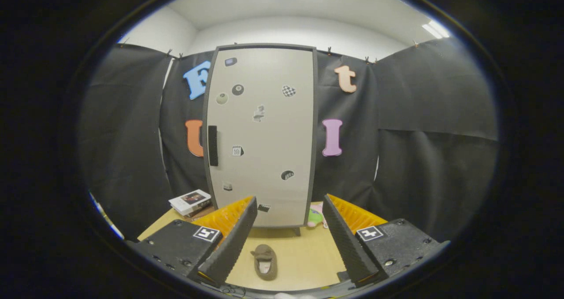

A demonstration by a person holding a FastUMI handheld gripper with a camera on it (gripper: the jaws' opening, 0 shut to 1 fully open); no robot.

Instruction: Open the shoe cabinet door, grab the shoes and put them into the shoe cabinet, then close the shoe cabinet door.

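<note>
While the gripper (291, 228) hangs over the table (308, 255), its two fingers (233, 241) are spread wide apart and they pinch nothing. Between them, low down and a little toward the left finger, lies a brown shoe (265, 261) — it looks like a soft slipper, flat on the table with its opening facing up.

My guess is that the shoe is light and bendy, so it may squash or fold if squeezed hard. A good place to grab looks like the side wall near the opening, or across the middle where it is narrow. One finger could slip inside the opening and the other press on the outside. It should not be slippery, because it looks like cloth.

Just beyond the fingers stands the shoe cabinet door (264, 136), tall and pale with a dark frame, and it is closed. Little stickers are dotted over it. Its black handle (213, 145) sits on the left edge, about halfway up — that is the thing to pull first, I think. The handle looks stiff and thin, so the fingers would need to close around it from both sides.

To the left of the cabinet, past the left finger, some books (190, 202) lie stacked on the table; the door may swing near them. To the right of the cabinet's foot, just ahead of the right finger, sits a small pink and green toy (315, 216). It does not block the shoe.
</note>
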